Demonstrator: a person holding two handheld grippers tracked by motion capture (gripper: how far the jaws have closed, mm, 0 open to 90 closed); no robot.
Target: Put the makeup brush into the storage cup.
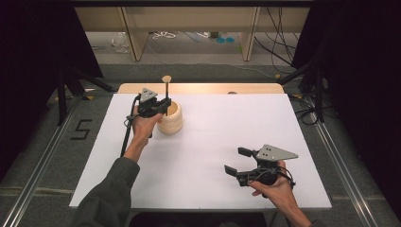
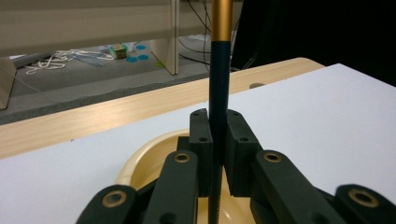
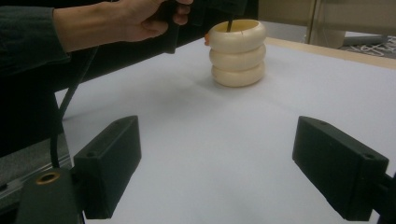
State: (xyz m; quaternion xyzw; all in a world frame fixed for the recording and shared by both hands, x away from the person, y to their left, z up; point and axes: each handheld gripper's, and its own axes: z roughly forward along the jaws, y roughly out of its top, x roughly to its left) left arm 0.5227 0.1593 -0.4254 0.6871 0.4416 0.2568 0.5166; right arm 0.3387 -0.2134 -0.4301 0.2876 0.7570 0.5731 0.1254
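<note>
A cream ribbed holder (image 1: pixel 173 123) of three stacked rings stands on the white board at the back left. My left gripper (image 1: pixel 164 105) hovers over its mouth, shut on the dark shaft of an upright utensil (image 1: pixel 166 90) with a round tan head at the top. In the left gripper view, the pads of that gripper (image 2: pixel 218 123) pinch the shaft (image 2: pixel 219 70), which turns gold higher up, with the holder's rim (image 2: pixel 140 158) below. My right gripper (image 1: pixel 237 161) rests near the front right, open and holding nothing. Its view looks between its jaws (image 3: pixel 217 140) toward the holder (image 3: pixel 237 51) and the shaft's lower end (image 3: pixel 229 24).
The white board (image 1: pixel 213 137) covers a wooden table whose bare strip (image 1: pixel 203 88) shows at the back. Wooden shelf legs and loose cables lie on the floor beyond. Dark curtains and metal rails flank both sides.
</note>
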